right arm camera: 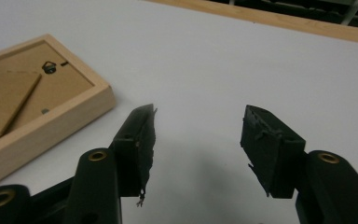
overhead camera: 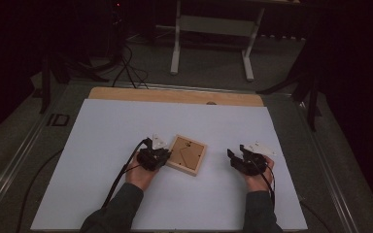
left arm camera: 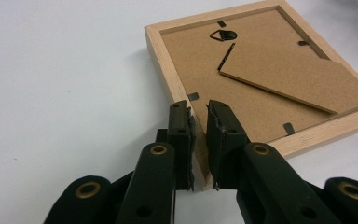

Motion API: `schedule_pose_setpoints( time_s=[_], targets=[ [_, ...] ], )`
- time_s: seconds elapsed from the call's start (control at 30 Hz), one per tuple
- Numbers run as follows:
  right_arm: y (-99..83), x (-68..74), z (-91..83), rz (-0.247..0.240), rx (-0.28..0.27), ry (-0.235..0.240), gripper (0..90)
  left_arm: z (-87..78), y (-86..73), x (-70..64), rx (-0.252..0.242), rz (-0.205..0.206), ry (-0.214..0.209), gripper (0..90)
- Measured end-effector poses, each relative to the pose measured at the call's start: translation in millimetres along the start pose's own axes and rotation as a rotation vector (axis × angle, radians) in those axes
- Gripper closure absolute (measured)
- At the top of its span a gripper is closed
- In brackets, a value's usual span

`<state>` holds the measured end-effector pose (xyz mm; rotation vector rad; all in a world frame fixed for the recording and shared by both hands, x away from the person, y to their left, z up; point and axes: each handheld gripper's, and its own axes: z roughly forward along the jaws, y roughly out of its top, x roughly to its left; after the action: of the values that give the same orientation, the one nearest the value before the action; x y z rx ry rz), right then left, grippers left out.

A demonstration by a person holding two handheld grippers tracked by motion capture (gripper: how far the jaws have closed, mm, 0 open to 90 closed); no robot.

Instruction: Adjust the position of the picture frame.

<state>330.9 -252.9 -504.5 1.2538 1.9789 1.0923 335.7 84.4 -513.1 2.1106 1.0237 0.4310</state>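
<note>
white table [overhead camera: 102,145]: left gripper [left arm camera: 198,121] jaws pinch frame [left arm camera: 261,70] corner

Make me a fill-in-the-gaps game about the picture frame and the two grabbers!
1. The wooden picture frame lies with its ____ side facing up.
2. The left gripper is shut on the frame's ____.
3. The right gripper has its jaws ____ and holds nothing.
4. The frame rests on a ____ board.

Missing words: back; edge; open; white
</note>
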Motion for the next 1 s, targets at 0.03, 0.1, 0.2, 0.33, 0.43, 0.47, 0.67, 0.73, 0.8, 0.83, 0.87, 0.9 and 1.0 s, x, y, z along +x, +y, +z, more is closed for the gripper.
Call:
schedule_pose_setpoints(
  time_s=[0.03, 0.1, 0.2, 0.33, 0.43, 0.47, 0.67, 0.73, 0.8, 0.83, 0.87, 0.9, 1.0],
  targets=[
    [0.8, 0.5, -0.7, -0.002, -0.001, 0.0, 44.6, -0.4, -0.3, 0.7, -0.001, -0.005, -0.006, 78.9],
    [2.9, 2.0, -1.6, -0.006, -0.006, 0.006, 45.2, -1.7, -0.9, 1.0, 0.002, -0.008, -0.009, 75.1],
    [7.2, 5.1, 0.7, -0.024, -0.003, 0.014, 46.1, -7.7, -0.6, 1.1, -0.009, -0.012, -0.014, 71.9],
    [16.2, 8.6, 4.8, -0.038, -0.009, 0.03, 48.6, -19.4, 0.1, 0.7, -0.057, -0.031, -0.033, 70.3],
    [24.4, 12.0, 8.3, -0.052, -0.012, 0.042, 50.6, -25.6, -1.5, -1.6, -0.073, -0.032, -0.044, 69.0],
    [27.0, 13.2, 9.5, -0.058, -0.017, 0.048, 51.3, -27.0, -2.4, -2.6, -0.075, -0.029, -0.046, 68.8],
    [41.5, 21.4, 21.4, -0.061, -0.02, 0.089, 56.0, -31.8, -10.5, -9.4, -0.083, -0.023, -0.071, 67.7],
    [45.2, 24.0, 26.3, -0.06, -0.015, 0.098, 57.7, -32.9, -13.9, -11.8, -0.083, -0.021, -0.08, 67.9],
    [47.8, 25.6, 31.1, -0.061, -0.012, 0.108, 59.3, -33.1, -17.2, -13.6, -0.083, -0.016, -0.087, 68.6],
    [48.4, 26.3, 33.8, -0.054, -0.007, 0.111, 61.0, -32.7, -18.3, -14.1, -0.077, -0.013, -0.09, 68.6],
    [48.6, 26.9, 36.4, -0.05, -0.002, 0.116, 62.5, -32.0, -19.3, -14.4, -0.073, -0.013, -0.093, 68.6],
    [48.5, 27.5, 39.0, -0.046, 0.003, 0.121, 63.7, -31.5, -20.4, -14.2, -0.071, -0.014, -0.102, 68.6],
    [47.3, 30.8, 47.2, -0.04, 0.022, 0.132, 68.7, -30.2, -24.8, -14.6, -0.055, -0.017, -0.114, 68.8]
  ],
)
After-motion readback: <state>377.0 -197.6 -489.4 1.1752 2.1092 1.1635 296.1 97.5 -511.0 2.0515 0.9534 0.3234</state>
